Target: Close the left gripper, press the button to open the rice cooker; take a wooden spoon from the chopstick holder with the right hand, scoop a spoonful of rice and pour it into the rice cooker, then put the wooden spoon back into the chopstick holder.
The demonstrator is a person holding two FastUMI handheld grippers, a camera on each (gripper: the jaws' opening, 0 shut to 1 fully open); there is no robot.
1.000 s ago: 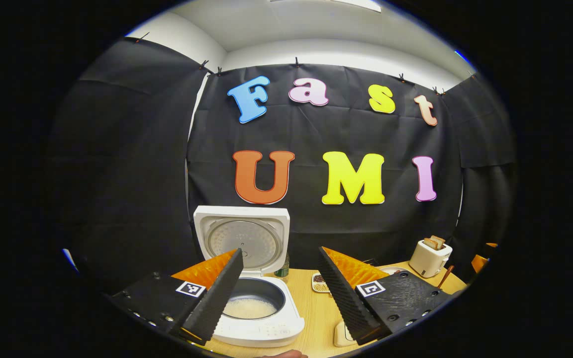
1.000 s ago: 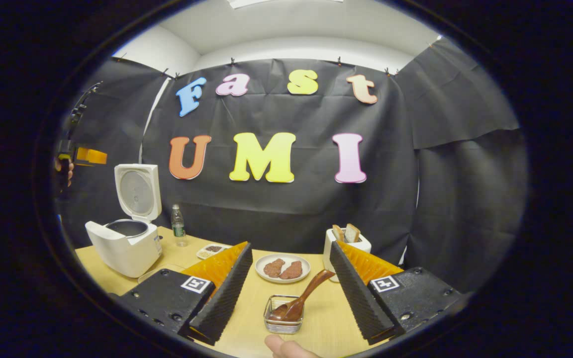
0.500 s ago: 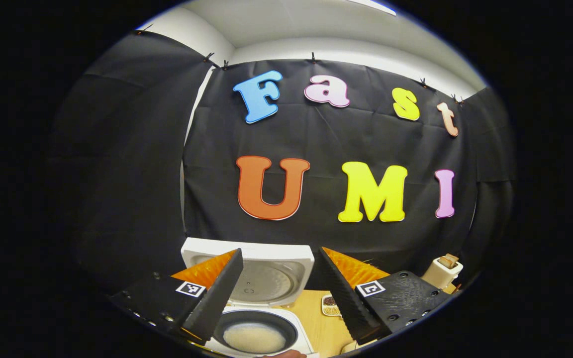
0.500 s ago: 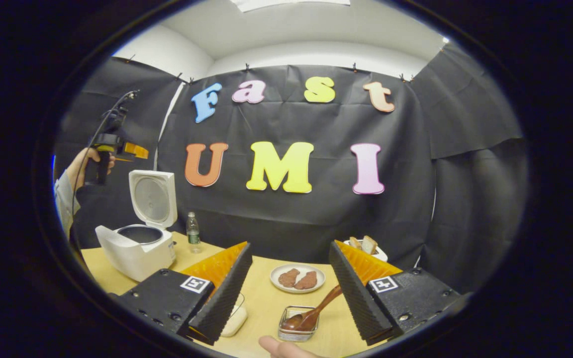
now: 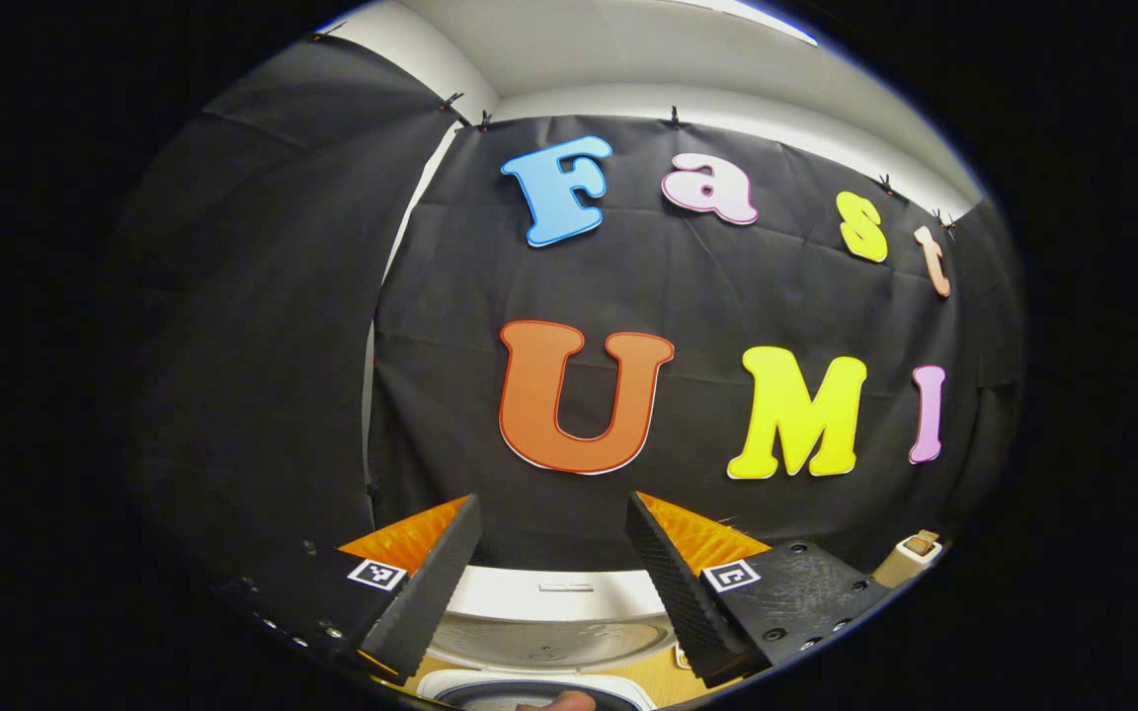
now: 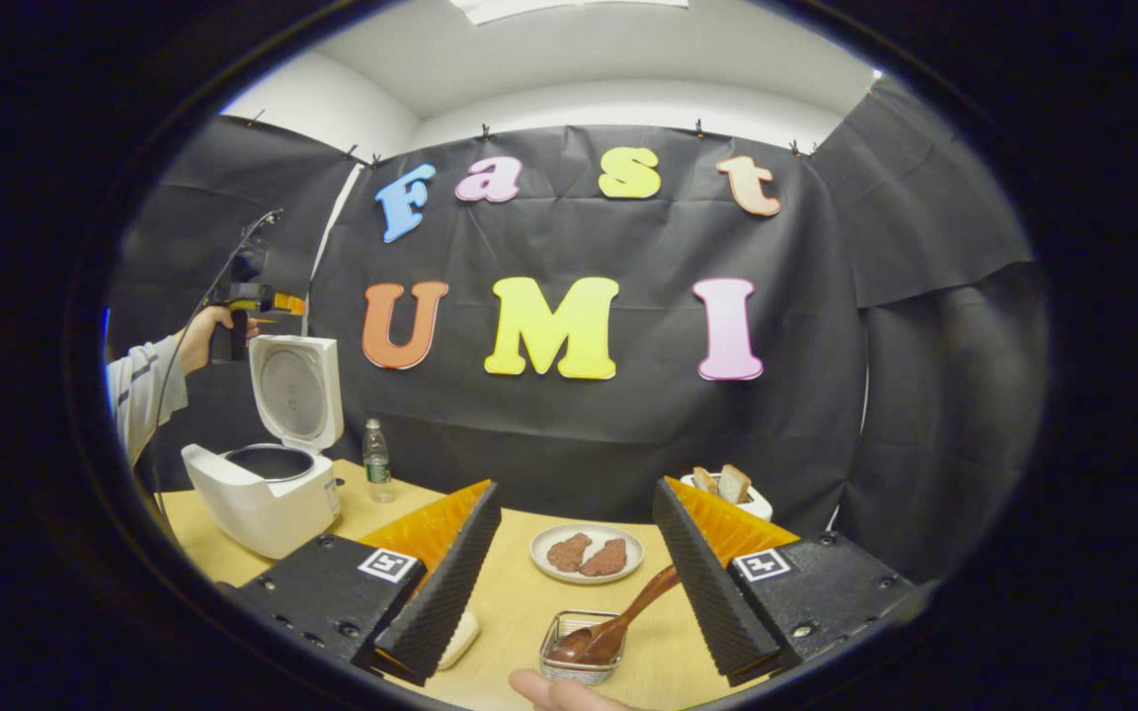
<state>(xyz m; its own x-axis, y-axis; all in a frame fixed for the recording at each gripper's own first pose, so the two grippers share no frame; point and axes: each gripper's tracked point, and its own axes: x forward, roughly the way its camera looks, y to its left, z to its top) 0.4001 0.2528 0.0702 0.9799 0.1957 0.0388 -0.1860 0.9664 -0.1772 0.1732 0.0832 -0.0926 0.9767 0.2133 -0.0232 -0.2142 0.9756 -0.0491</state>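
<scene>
The white rice cooker (image 6: 268, 484) stands at the table's left end with its lid (image 6: 297, 390) raised; in the left gripper view that lid (image 5: 549, 617) lies just below my fingers. My left gripper (image 5: 554, 583) is open, holds nothing and hangs high above the lid; in the right gripper view a hand holds it (image 6: 278, 301) up by the lid's top edge. The wooden spoon (image 6: 618, 622) leans in the small wire chopstick holder (image 6: 574, 662), bowl down. My right gripper (image 6: 574, 583) stands open above and short of the holder, touching nothing.
A plate with two brown pieces (image 6: 587, 553) sits behind the holder, and a toaster with bread (image 6: 727, 489) behind that. A water bottle (image 6: 375, 462) stands right of the cooker. A white object (image 6: 460, 627) peeks from behind my right gripper's left finger. A sleeve (image 6: 139, 390) is at far left.
My left gripper has risen and tipped upward, so the cooker has slid to the bottom of its view. The right gripper has hardly shifted; the spoon stays in the holder.
</scene>
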